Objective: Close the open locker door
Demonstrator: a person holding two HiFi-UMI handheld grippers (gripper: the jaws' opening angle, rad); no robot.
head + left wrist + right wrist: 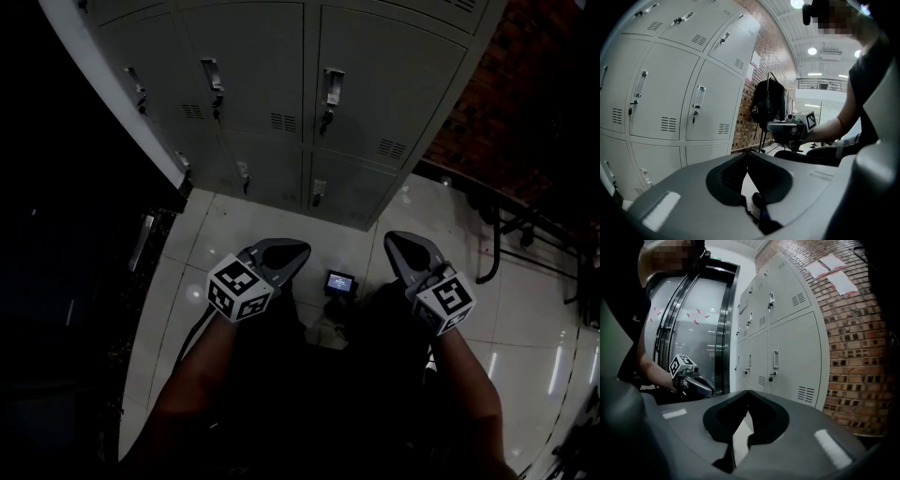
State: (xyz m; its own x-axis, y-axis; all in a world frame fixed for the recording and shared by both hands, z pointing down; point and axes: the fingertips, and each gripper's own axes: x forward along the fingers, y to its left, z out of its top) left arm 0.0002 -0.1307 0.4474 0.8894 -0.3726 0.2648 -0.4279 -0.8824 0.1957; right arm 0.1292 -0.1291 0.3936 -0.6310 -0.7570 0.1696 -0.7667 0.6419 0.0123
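a: while the grey locker bank [281, 84] fills the top of the head view, which door is the open one?
b: i can't pick it out. every locker door [384, 84] i can see sits flush, with its handle [332, 86] hanging straight. the pale strip [98, 70] at the bank's left end could be a side panel or a door seen edge-on; i cannot tell which.
a: and around it?
b: there's pale tiled floor [234, 234] below, a brick wall [862, 357] to the bank's right and a dark glass door [689, 333] to its left.
a: the tongs?
b: both are held low in front of the person, well apart from the bank. the left tongs [298, 251] are clenched tip to tip with nothing between them, and the right tongs [398, 244] are likewise clenched and empty. a small lit device [339, 282] lies on the floor between them.
a: so which step is this?
b: my guess is the approach, or else the door is already home. nothing touches the lockers.
a: next move?
b: if a door is ajar, likely at that left end, bring one shut tip to its outer face near the handle edge. then push squarely till it seats; no grasp is needed.
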